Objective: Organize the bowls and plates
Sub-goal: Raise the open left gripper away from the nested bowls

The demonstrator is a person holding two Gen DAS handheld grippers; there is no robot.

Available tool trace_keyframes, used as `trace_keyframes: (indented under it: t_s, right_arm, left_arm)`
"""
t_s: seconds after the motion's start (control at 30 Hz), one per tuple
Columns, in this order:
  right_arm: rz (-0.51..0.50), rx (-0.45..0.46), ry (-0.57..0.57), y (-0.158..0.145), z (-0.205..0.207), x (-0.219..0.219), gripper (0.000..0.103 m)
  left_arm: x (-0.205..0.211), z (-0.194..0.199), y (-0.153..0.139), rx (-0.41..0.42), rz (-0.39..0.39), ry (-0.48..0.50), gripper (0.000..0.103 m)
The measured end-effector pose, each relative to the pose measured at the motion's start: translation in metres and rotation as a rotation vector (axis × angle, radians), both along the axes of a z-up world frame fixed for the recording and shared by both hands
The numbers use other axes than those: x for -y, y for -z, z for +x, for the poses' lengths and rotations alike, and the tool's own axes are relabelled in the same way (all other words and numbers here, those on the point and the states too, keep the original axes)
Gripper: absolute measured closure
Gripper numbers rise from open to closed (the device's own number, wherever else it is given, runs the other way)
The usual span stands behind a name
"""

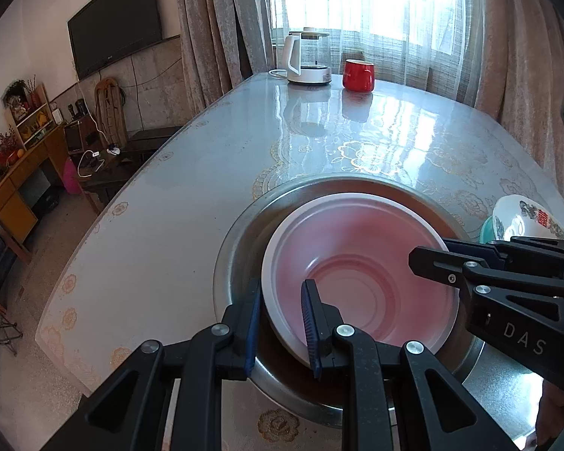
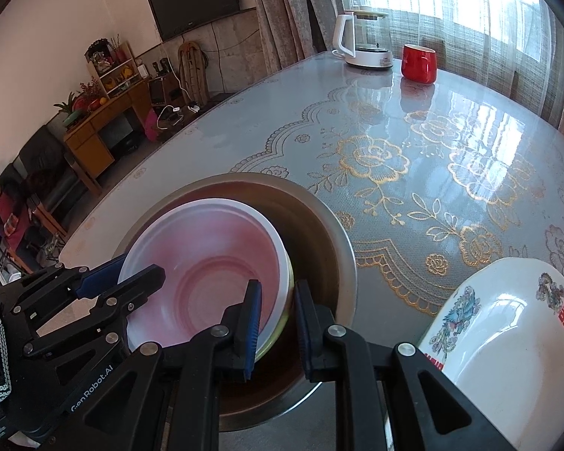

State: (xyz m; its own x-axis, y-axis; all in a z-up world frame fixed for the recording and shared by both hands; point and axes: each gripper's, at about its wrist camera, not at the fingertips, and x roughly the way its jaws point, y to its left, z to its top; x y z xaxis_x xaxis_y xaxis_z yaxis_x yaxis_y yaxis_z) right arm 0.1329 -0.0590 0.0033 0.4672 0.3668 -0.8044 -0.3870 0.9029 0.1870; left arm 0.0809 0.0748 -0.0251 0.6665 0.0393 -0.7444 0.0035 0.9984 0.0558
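Observation:
A pink plastic bowl (image 1: 357, 255) (image 2: 214, 248) sits tilted inside a wide steel basin (image 1: 237, 248) (image 2: 338, 263) on the table. My left gripper (image 1: 282, 323) is shut on the bowl's near-left rim, one pad outside and one inside. In the right wrist view it (image 2: 139, 268) comes in from the left. My right gripper (image 2: 276, 319) is shut on the opposite rim, where a yellowish edge shows just under the pink lip. In the left wrist view it (image 1: 430, 250) reaches in from the right. A white bowl with printed birds and red characters (image 2: 507, 338) (image 1: 522, 218) lies to the right of the basin.
A white kettle (image 1: 306, 58) (image 2: 364, 37) and a red mug (image 1: 358, 75) (image 2: 418, 63) stand at the table's far end by the curtained window. Something teal (image 1: 487, 229) peeks from under the white bowl. A person (image 2: 3, 206) sits far left, beyond the table edge.

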Motion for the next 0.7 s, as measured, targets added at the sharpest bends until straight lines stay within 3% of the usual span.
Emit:
trace_keyframes:
  t_s: [0.7]
  right_arm:
    - [-0.002,0.013,0.019,-0.003,-0.019,0.000,0.082]
  left_arm:
    - [0.007,-0.003,0.004,0.021,0.039,-0.012,0.082]
